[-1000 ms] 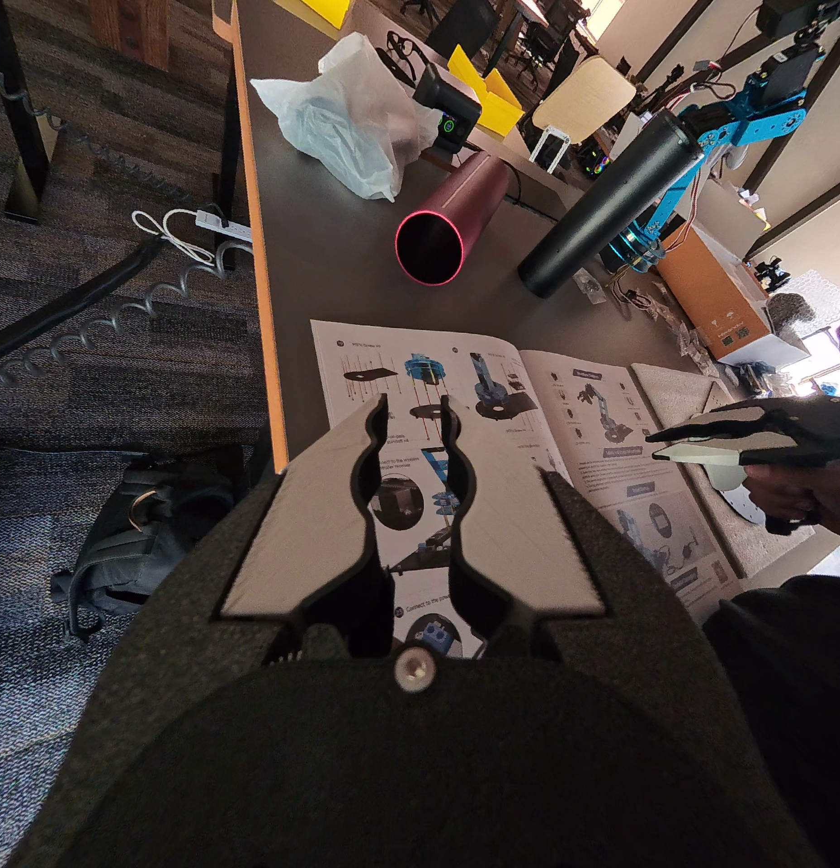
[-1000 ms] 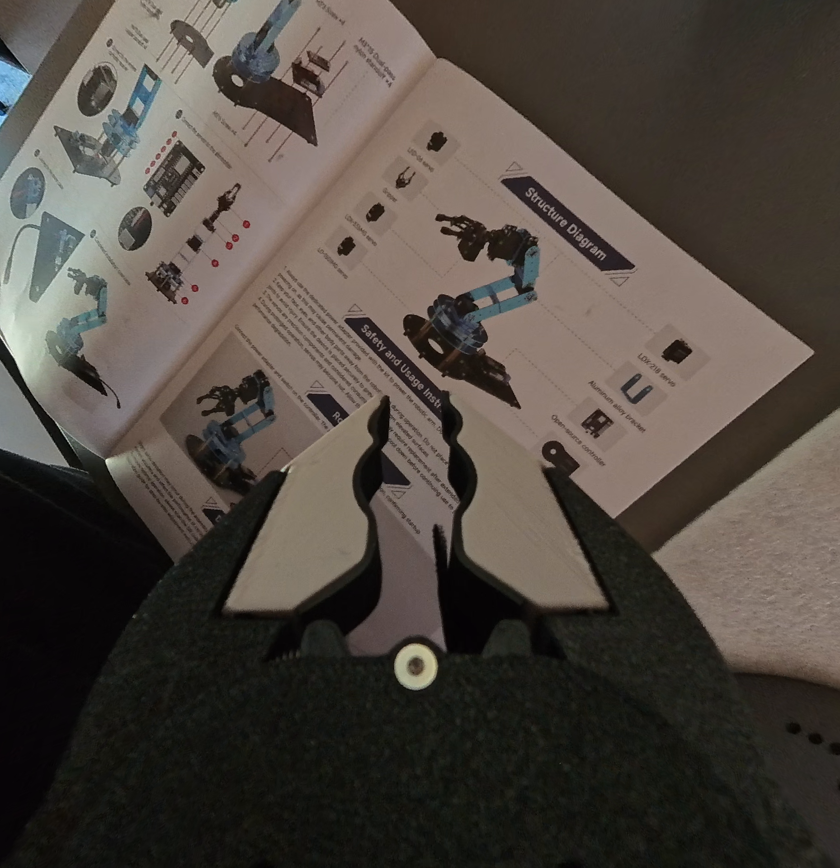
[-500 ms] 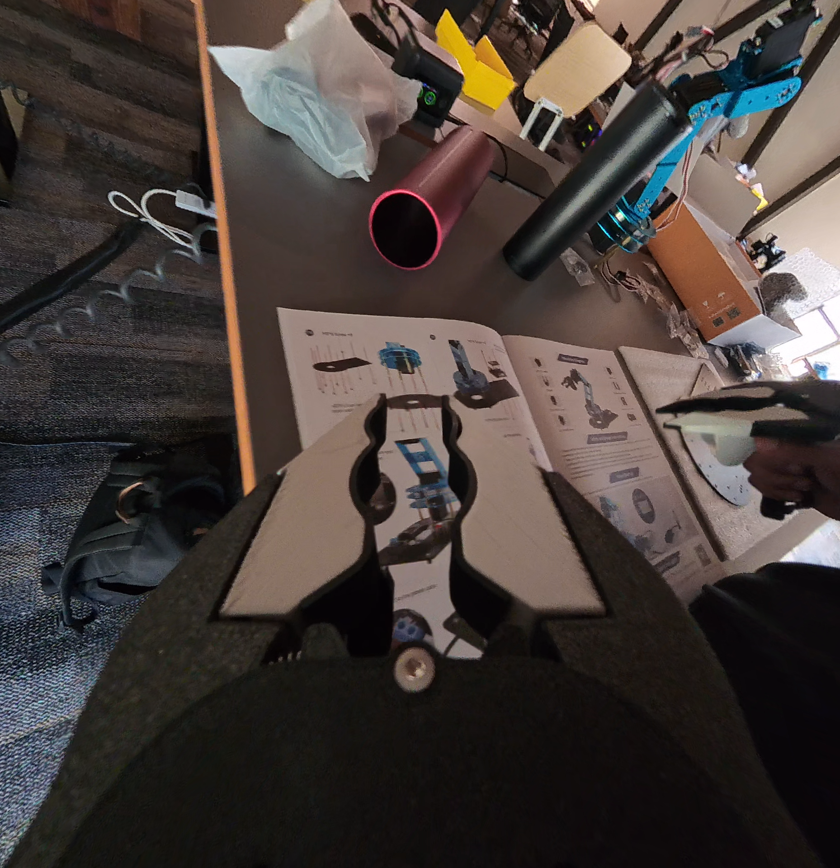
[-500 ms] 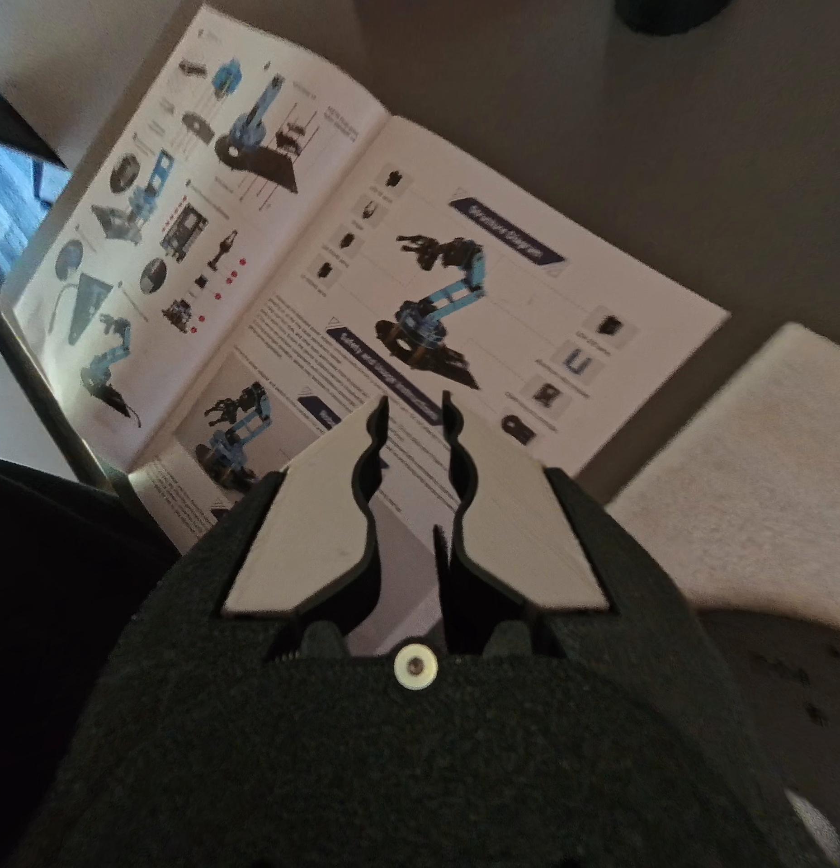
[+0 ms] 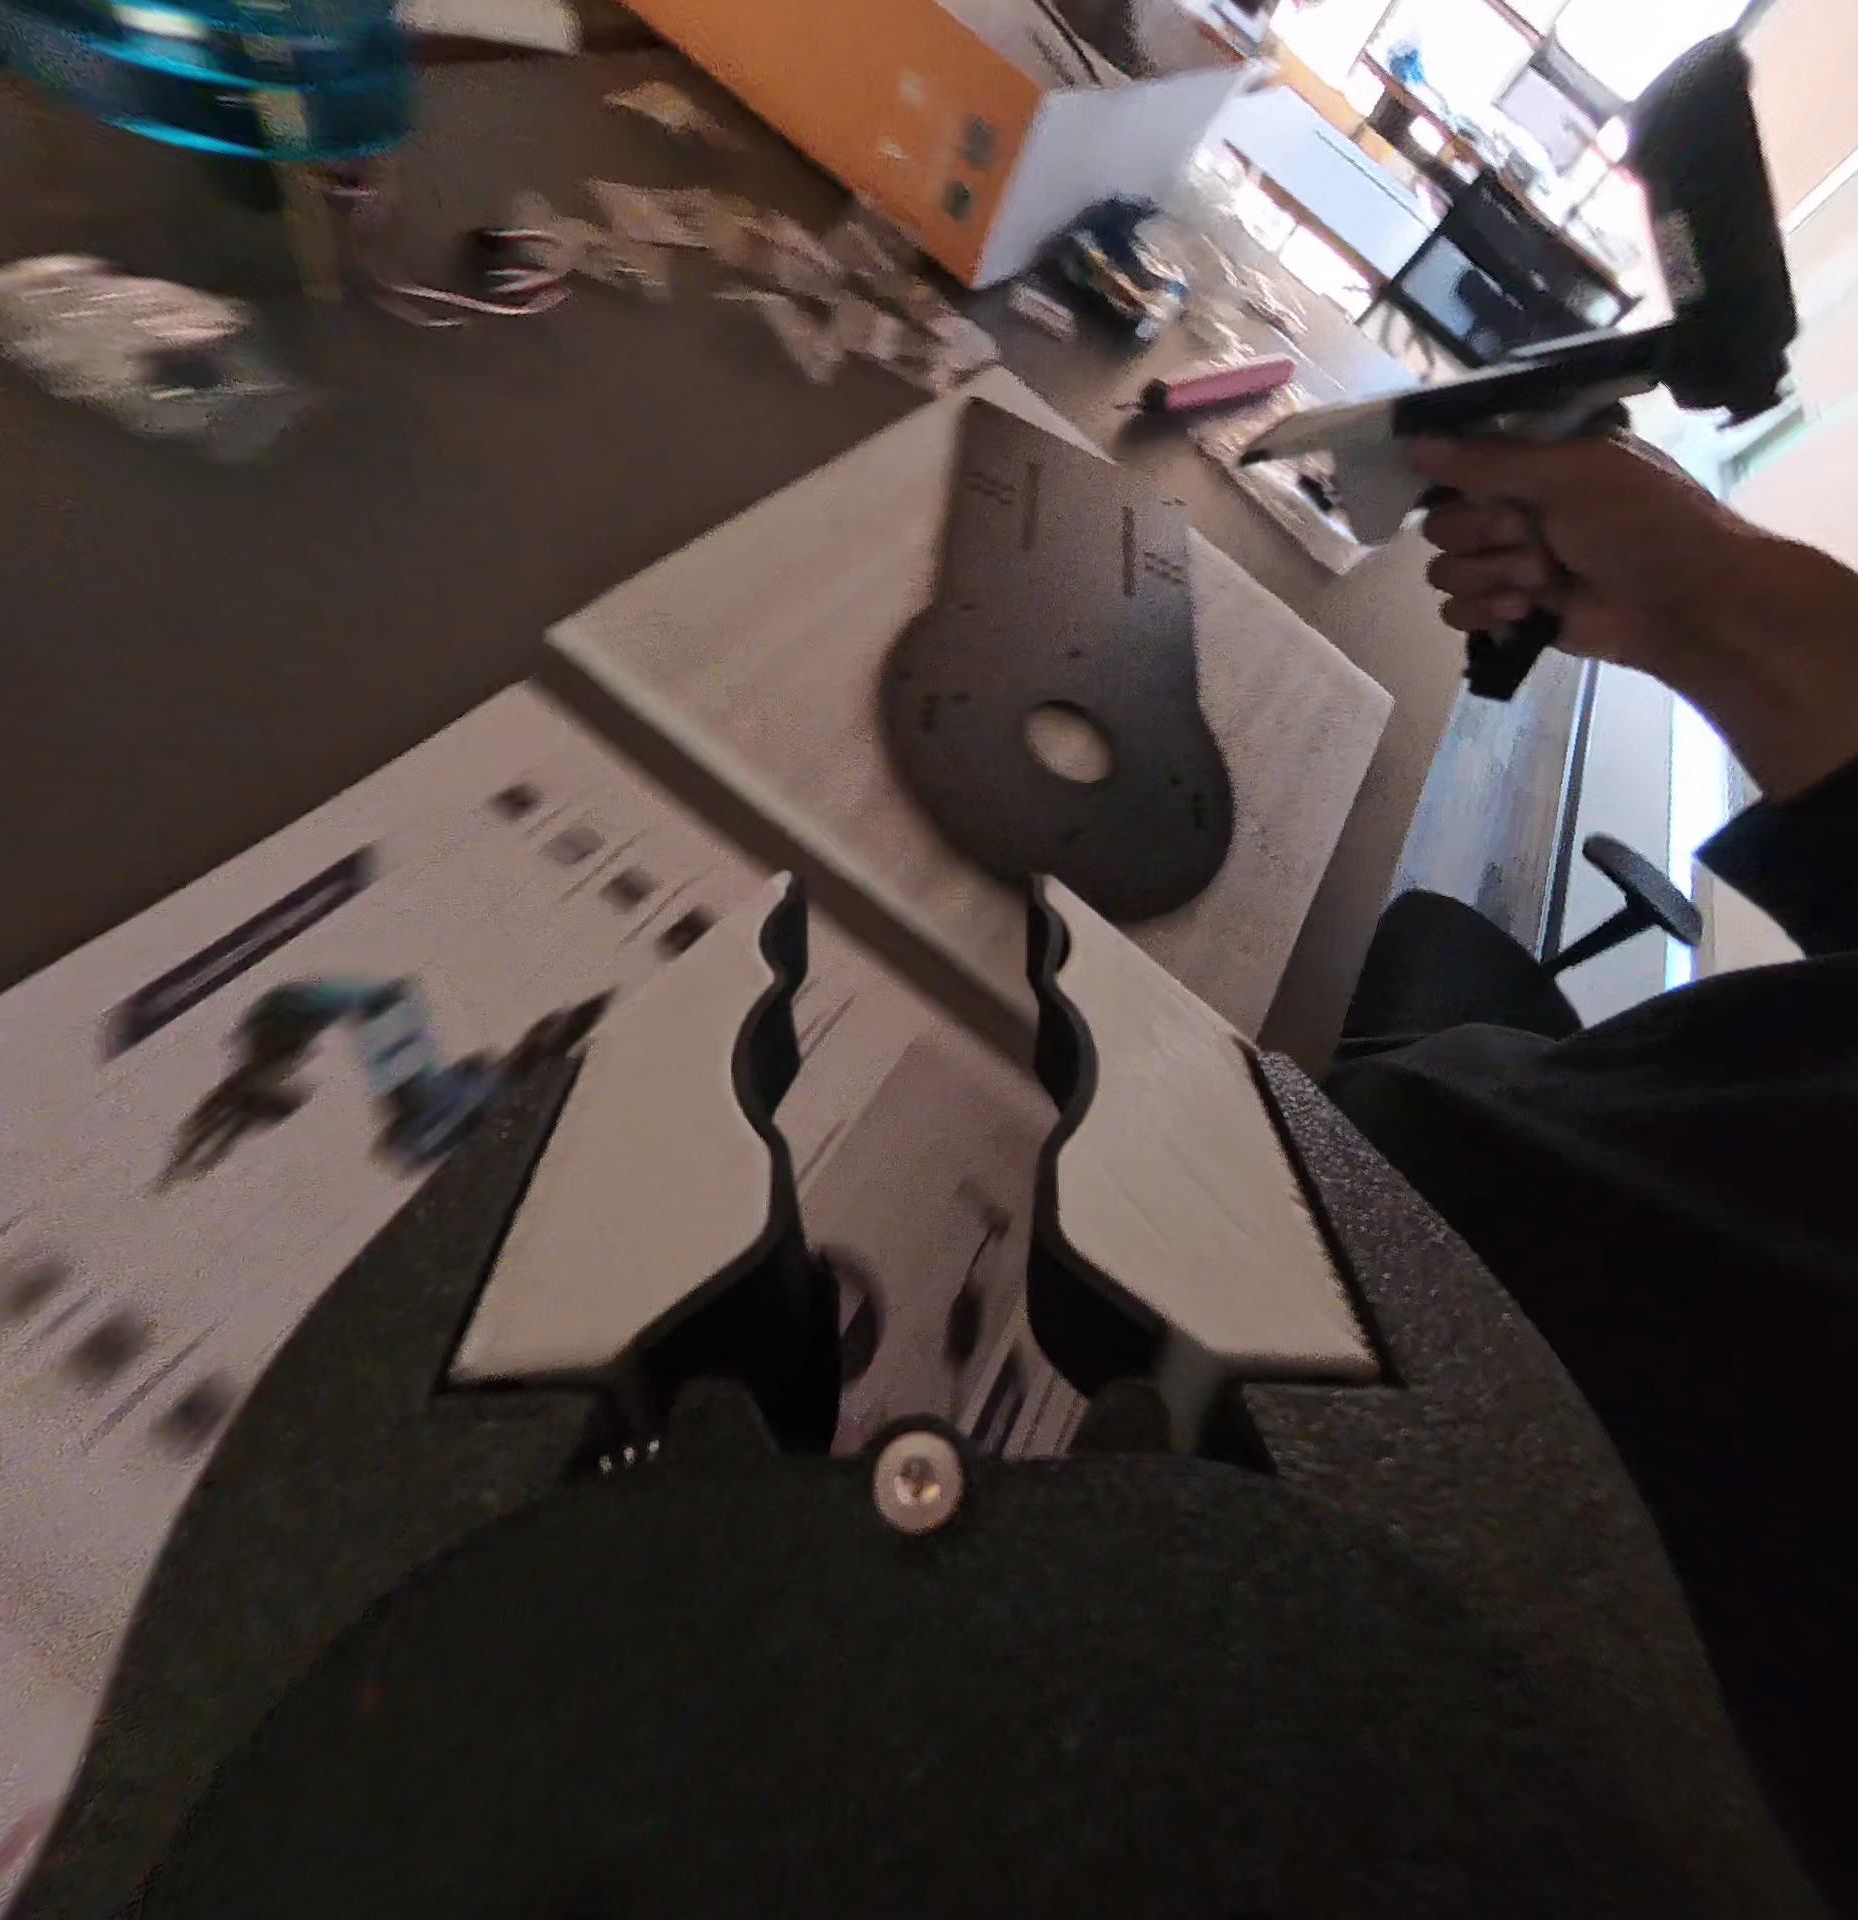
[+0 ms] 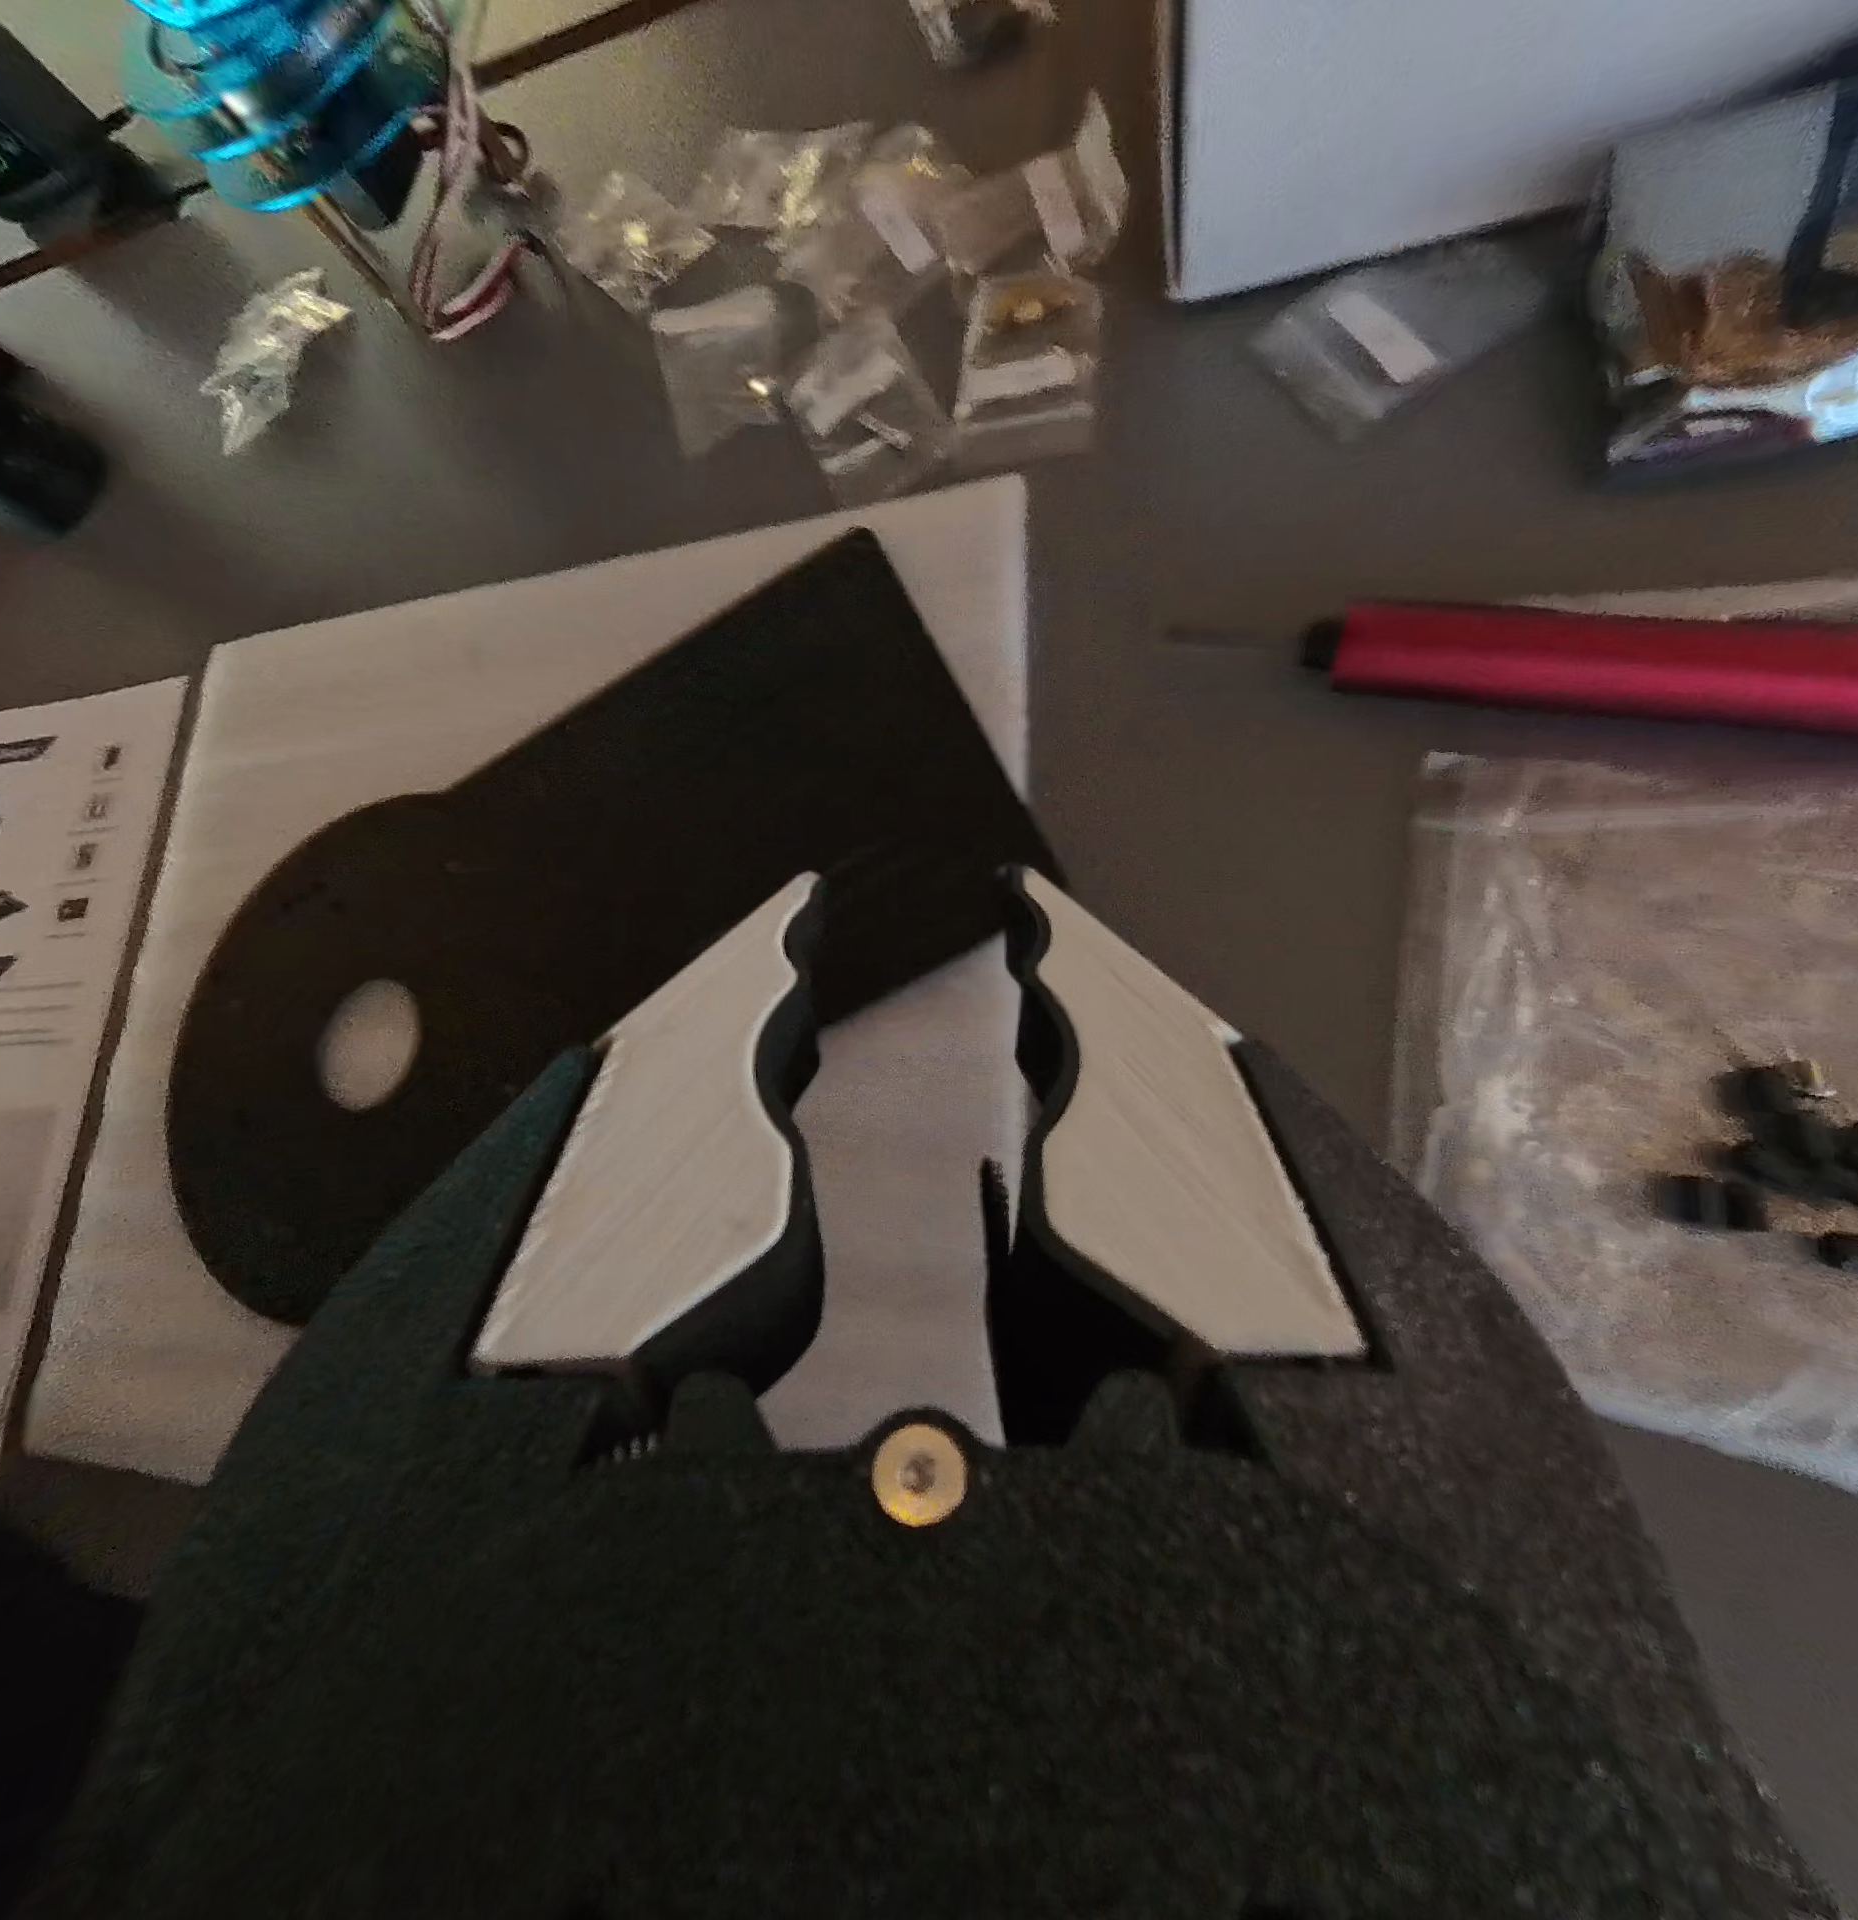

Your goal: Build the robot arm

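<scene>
Open hand-held gripper (image 6: 912, 894) over black plate (image 6: 592, 862) (on white pad (image 6: 551, 644)), red tube (image 6: 1611, 670) beside

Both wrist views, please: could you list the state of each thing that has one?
Left gripper: open, empty, above the booklet.
Right gripper: open, empty, over the black plate.
Black plate: flat on the white pad.
Booklet: open, flat.
Red tube: lying on its side.

Both the left claw (image 5: 914, 899) and right claw (image 6: 909, 883) gape, empty.

bright windows (image 5: 1590, 62) behind distant desks (image 5: 1320, 177); dark office chair (image 5: 1465, 966) beside the grey table (image 5: 281, 540)
</scene>
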{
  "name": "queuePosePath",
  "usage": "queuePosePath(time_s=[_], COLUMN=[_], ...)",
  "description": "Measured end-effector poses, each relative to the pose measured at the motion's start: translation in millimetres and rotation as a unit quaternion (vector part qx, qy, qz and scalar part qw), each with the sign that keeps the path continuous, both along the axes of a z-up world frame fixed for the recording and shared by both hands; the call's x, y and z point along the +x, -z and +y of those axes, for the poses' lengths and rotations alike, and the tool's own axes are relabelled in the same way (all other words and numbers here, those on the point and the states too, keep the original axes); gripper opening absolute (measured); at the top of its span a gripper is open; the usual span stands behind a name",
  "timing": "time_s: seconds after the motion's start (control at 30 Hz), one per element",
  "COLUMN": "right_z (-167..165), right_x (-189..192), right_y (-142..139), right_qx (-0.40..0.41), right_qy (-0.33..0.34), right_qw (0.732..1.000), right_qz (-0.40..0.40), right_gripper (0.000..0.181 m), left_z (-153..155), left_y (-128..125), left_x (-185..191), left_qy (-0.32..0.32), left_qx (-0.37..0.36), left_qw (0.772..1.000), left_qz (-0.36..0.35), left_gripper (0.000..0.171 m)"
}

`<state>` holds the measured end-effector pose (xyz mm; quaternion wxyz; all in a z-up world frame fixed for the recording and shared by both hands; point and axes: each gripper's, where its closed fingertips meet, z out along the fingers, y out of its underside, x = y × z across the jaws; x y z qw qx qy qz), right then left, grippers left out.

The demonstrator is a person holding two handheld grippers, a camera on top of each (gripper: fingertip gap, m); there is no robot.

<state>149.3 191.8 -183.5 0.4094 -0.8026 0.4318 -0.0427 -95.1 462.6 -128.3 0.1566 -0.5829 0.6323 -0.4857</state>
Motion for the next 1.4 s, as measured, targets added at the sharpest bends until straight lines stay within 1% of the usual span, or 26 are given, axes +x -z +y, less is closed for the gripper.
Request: queuePosePath(time_s=[0.1,0.17,0.23,0.3,0.4,0.43,0.5,0.57,0.67,0.73,0.8,0.9,0.93,0.97,1.03,1.07,1.13,1.17,1.2,1.27,1.3,1.33,1.37,1.4], right_z=[-13.3,-14.3,-11.7,-6.9,-2.0,-0.2,2.8,4.1,6.2,4.9,3.0,2.1,2.8,3.8,6.0,6.4,10.5,12.4,13.8,16.1,17.5,19.7,22.2,24.8], right_x=[12.2,16.3,18.9,20.0,18.9,17.3,15.8,15.8,12.9,11.5,10.8,7.7,7.0,7.1,6.9,7.5,4.9,2.8,1.1,-3.3,-6.7,-10.3,-14.0,-17.7], right_y=[22.5,31.0,37.3,38.1,35.6,36.2,36.5,36.2,28.0,19.8,3.4,-24.7,-29.6,-29.5,-22.8,-20.5,-37.5,-46.1,-52.6,-65.0,-73.4,-81.9,-89.5,-95.6], right_qx=[0.036,0.075,0.104,0.136,0.169,0.172,0.179,0.181,0.202,0.222,0.257,0.312,0.322,0.317,0.302,0.304,0.361,0.372,0.366,0.337,0.33,0.327,0.322,0.315], right_qy=[-0.029,-0.057,-0.086,-0.113,-0.144,-0.153,-0.162,-0.164,-0.173,-0.17,-0.166,-0.168,-0.165,-0.159,-0.151,-0.148,-0.156,-0.161,-0.165,-0.174,-0.179,-0.183,-0.186,-0.187], right_qw=[0.997,0.992,0.985,0.976,0.96,0.955,0.947,0.941,0.929,0.921,0.911,0.893,0.89,0.895,0.903,0.901,0.872,0.868,0.875,0.895,0.898,0.901,0.903,0.907], right_qz=[0.059,0.089,0.11,0.127,0.171,0.185,0.212,0.233,0.258,0.272,0.278,0.279,0.277,0.27,0.267,0.273,0.292,0.287,0.271,0.237,0.227,0.219,0.213,0.208], right_gripper=[0.037,0.035,0.035,0.029,0.028,0.025,0.027,0.027,0.04,0.04,0.036,0.024,0.018,0.014,0.014,0.003,0.002,0.001,0.001,0.002,0.002,0.002,0.002,0.002], left_z=[-67.2,-93.3,-107.7,-110.6,-111.8,-111.6,-110.4,-107.3,-104.9,-105.0,-106.3,-108.8,-109.2,-108.9,-107.9,-107.9,-109.1,-109.5,-109.3,-108.6,-107.7,-106.1,-105.9,-107.8], left_y=[20.1,36.9,55.2,72.8,92.4,93.3,93.5,94.0,94.7,94.6,92.7,87.3,86.0,85.7,86.0,85.1,81.9,80.2,78.8,76.2,74.3,72.0,67.0,57.0], left_x=[41.6,64.6,79.0,86.1,87.3,88.2,89.5,90.7,91.5,91.1,91.1,91.4,91.1,90.7,90.2,90.3,90.8,90.7,90.5,89.8,89.2,89.0,89.6,91.7], left_qy=[0.034,0.026,0.011,-0.016,-0.056,-0.071,-0.095,-0.111,-0.122,-0.127,-0.124,-0.12,-0.119,-0.119,-0.121,-0.12,-0.113,-0.111,-0.111,-0.114,-0.117,-0.122,-0.127,-0.13], left_qx=[0.034,0.068,0.105,0.141,0.155,0.153,0.146,0.149,0.155,0.155,0.151,0.113,0.104,0.099,0.094,0.09,0.079,0.075,0.073,0.069,0.07,0.074,0.077,0.074], left_qw=[0.999,0.997,0.993,0.987,0.98,0.979,0.978,0.977,0.977,0.977,0.979,0.985,0.986,0.987,0.987,0.988,0.99,0.991,0.991,0.991,0.991,0.99,0.989,0.989], left_qz=[0.013,0.027,0.05,0.077,0.114,0.112,0.111,0.104,0.085,0.072,0.062,0.048,0.044,0.041,0.038,0.036,0.027,0.023,0.019,0.012,0.011,0.012,0.01,-0.003], left_gripper=[0.043,0.043,0.043,0.043,0.044,0.041,0.04,0.033,0.029,0.031,0.027,0.022,0.021,0.021,0.019,0.018,0.014,0.013,0.013,0.013,0.014,0.021,0.042,0.046])
